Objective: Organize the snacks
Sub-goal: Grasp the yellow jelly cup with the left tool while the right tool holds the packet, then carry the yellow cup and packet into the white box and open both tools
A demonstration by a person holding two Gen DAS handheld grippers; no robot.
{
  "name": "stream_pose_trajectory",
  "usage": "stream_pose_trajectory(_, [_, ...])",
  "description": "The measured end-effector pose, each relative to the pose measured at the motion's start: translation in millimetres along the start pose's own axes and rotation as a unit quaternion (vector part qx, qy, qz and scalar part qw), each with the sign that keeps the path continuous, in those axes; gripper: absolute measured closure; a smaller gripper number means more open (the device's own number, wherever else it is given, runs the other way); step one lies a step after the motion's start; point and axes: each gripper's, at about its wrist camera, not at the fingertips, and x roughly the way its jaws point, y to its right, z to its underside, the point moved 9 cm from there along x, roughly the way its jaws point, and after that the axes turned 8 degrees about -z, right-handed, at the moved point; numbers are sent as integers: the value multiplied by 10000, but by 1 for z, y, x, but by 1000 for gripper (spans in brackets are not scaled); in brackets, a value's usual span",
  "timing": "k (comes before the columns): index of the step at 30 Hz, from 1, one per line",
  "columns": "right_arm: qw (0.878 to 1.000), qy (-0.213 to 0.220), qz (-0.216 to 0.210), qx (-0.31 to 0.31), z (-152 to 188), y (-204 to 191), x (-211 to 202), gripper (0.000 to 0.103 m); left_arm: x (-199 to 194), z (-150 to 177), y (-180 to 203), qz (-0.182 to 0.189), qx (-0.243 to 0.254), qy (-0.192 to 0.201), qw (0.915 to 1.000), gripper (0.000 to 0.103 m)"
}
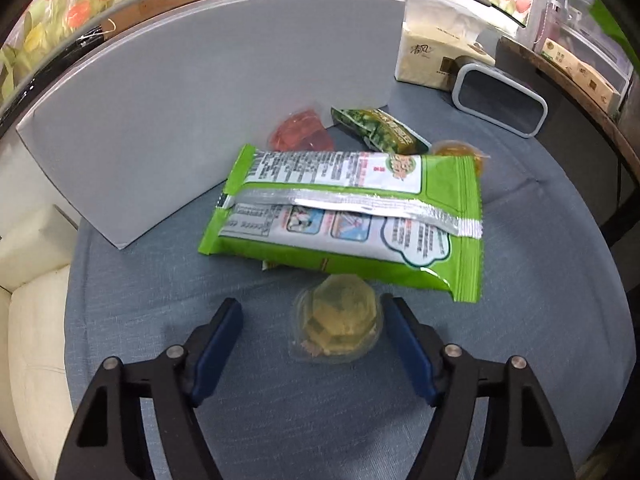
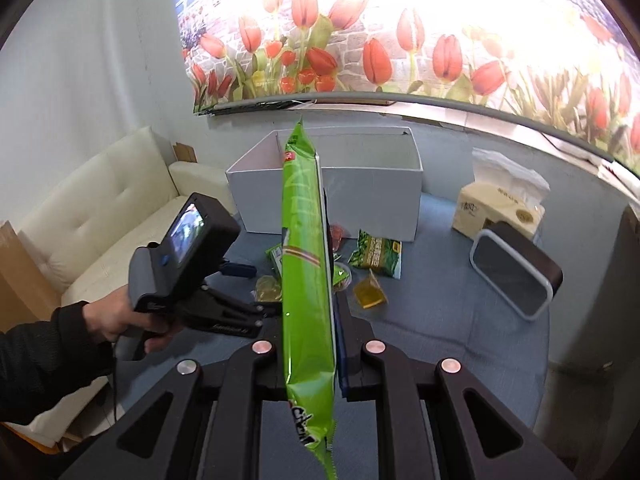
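Observation:
A clear cup of yellow jelly [image 1: 338,320] sits on the blue-grey tablecloth [image 1: 280,420] between the fingers of my left gripper [image 1: 312,316]. Its jaws are open: the right pad is at the cup's rim, the left pad well apart. My right gripper [image 2: 312,216] is shut on a large green snack bag [image 2: 306,280], held edge-on above the table and pointing at the open white box [image 2: 360,196]. In the left wrist view the green bag [image 1: 348,216] shows its silver back seam just beyond the cup. No right fingers show there.
By the box wall [image 1: 180,120] lie a red jelly cup [image 1: 300,132], a small green pack [image 1: 380,128] and an orange cup [image 1: 456,152]. A tissue pack [image 1: 436,48] and a white-framed black device [image 1: 500,100] stand far right. A cream sofa [image 2: 100,224] is left of the table.

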Motion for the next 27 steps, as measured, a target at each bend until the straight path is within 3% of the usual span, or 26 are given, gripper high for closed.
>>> stream_pose_trajectory(1, [10000,34,-18,53,2,-1,-2,89,0,0,-1,-8,-22,26,10000,29])
stream_pose_trajectory(3, [9999,65,-6,97,6,-3,-5,89,-1,-3,-5,-91,-139,105,9998,50])
stream_pose_trajectory(5, [9999,59,16,103,9,-6,-7,89,-3,-1,-9,-35,-309,116,9994,56])
stream_pose_trajectory(11, [9998,139,-21,103,10,-14,-9,89,-10,2,-12,148,-386,226,9989,57])
stream_pose_trajectory(17, [9998,141,-60,84,9,-23,-6,89,-52,-3,-20,172,-411,594,9972,57])
stream_pose_trajectory(27, [9996,130,204,125,-28,-25,13,89,-138,-62,-48,28,-844,1407,9864,57])
